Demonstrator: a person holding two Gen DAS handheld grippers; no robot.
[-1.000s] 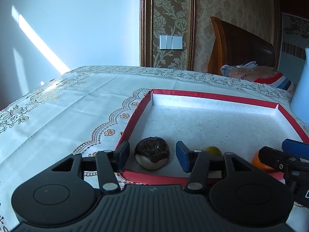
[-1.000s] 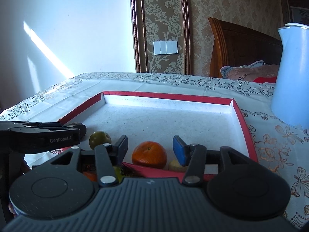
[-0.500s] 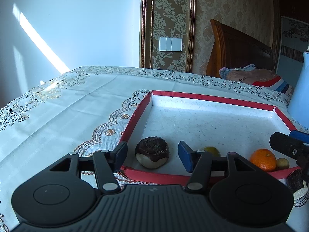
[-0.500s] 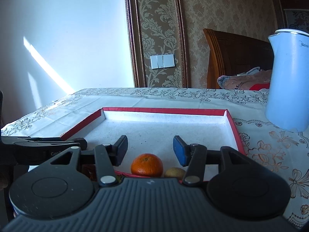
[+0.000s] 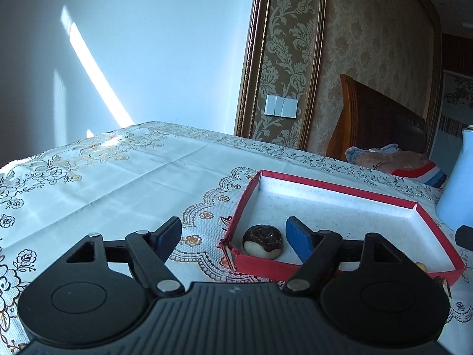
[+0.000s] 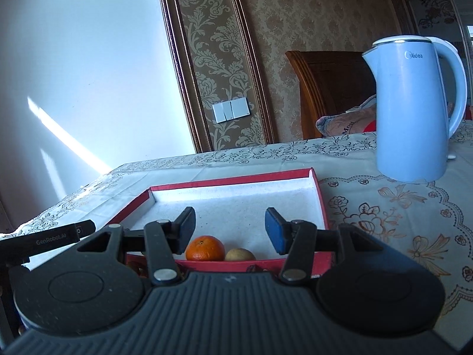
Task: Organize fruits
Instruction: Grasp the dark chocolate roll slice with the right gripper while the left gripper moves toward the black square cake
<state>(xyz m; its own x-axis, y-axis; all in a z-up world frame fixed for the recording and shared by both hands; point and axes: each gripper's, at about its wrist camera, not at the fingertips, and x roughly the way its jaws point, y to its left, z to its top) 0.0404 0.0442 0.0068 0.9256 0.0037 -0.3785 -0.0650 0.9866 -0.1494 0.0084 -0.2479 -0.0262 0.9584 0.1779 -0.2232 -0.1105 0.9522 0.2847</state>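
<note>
My left claw [image 5: 233, 236] is opening, its jaws wide with nothing pressed between them; just past its tips a dark, pale-bottomed fruit [image 5: 263, 241] sits in the near left corner of the red tray [image 5: 334, 185]. My right claw [image 6: 229, 226] stands apart and empty, and just ahead between its fingers lie an orange [image 6: 205, 248] and a small yellowish fruit [image 6: 240, 254] touching it. Farther right on the surface [image 6: 384, 216] stands a blue kettle [image 6: 411, 109].
</note>
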